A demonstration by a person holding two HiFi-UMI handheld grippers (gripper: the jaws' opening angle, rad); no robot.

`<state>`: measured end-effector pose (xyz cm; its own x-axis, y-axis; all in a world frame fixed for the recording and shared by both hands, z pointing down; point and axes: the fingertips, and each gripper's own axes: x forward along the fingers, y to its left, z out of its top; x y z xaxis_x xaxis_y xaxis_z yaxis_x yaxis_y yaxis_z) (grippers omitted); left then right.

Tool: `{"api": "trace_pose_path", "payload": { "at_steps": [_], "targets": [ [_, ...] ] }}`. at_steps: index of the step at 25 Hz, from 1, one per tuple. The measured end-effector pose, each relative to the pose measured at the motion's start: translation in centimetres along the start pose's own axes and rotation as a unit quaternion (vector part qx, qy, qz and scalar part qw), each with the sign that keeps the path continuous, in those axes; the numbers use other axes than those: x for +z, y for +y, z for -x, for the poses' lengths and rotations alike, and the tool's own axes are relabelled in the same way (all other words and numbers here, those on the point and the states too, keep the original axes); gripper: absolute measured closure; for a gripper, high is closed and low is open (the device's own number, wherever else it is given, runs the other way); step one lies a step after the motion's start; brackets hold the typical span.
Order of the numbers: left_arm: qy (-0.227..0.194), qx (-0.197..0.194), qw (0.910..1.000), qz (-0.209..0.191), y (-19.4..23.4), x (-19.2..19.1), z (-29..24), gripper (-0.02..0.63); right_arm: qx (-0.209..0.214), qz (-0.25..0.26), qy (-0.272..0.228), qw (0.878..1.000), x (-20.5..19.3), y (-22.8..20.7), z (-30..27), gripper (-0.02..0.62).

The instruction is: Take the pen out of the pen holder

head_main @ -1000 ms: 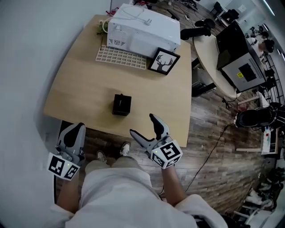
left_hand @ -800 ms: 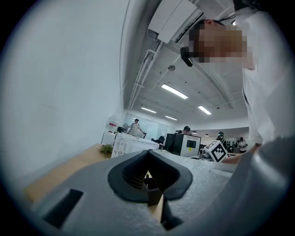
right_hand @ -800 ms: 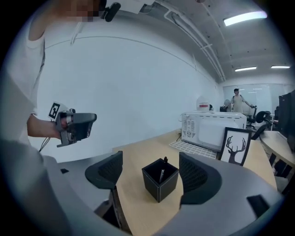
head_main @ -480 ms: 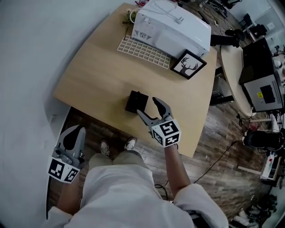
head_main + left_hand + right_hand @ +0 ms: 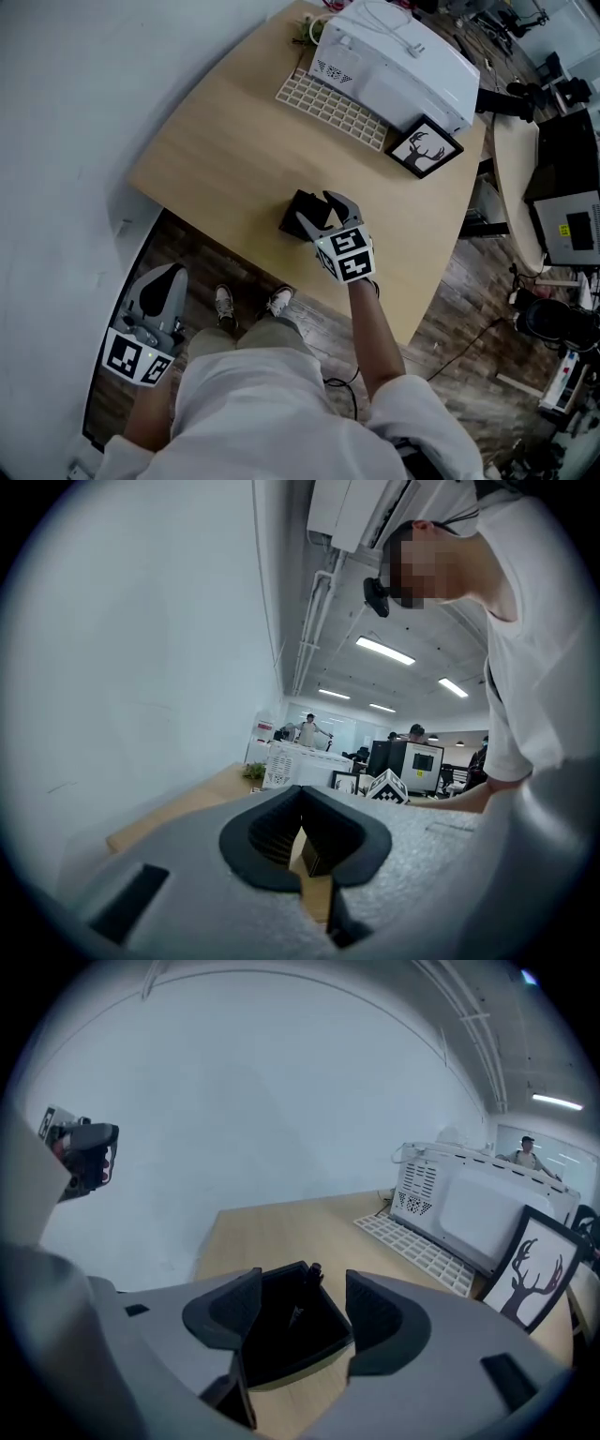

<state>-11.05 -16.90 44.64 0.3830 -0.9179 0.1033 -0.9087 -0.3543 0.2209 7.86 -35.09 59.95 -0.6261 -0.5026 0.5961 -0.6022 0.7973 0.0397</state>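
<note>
A black square pen holder (image 5: 300, 212) stands on the wooden table (image 5: 216, 159) near its front edge. In the right gripper view the holder (image 5: 281, 1330) lies just beyond and between the jaws, with a dark pen's tip (image 5: 315, 1272) poking up at its far corner. My right gripper (image 5: 324, 212) hovers over the holder; its jaws are closing and the pads touch nothing. My left gripper (image 5: 155, 295) hangs low at the left, off the table, with its tips together and nothing in them. Through its jaws (image 5: 300, 794) I see the holder (image 5: 315, 856) far off.
At the table's far end stand a white boxy appliance (image 5: 398, 61), a white grid-like mat (image 5: 333, 98), a framed deer picture (image 5: 427, 148) and a small plant (image 5: 314, 28). A white wall runs along the left. The person's shoes (image 5: 225, 305) rest on the wood floor.
My right gripper has moved forward and down from the table's edge to the pen holder, and its jaws have narrowed. The left gripper has stayed low at the left.
</note>
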Motion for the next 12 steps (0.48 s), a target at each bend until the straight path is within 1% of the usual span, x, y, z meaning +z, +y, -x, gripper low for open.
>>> {"api": "trace_pose_path", "payload": {
  "at_steps": [6, 10, 12],
  "targets": [
    [0.004, 0.026, 0.9996, 0.001, 0.5, -0.4, 1.4, 0.592, -0.004, 0.041, 0.043, 0.998, -0.8, -0.2, -1.9, 0.359],
    [0.001, 0.035, 0.9994, 0.005, 0.7, -0.5, 1.9, 0.592, -0.018, 0.040, 0.034, 0.998, -0.7, -0.7, -2.1, 0.405],
    [-0.001, 0.037, 0.9993, 0.004, 0.7, -0.3, 2.2, 0.592, -0.021, 0.040, 0.033, 0.998, -0.7, -0.8, -2.1, 0.414]
  ]
}}
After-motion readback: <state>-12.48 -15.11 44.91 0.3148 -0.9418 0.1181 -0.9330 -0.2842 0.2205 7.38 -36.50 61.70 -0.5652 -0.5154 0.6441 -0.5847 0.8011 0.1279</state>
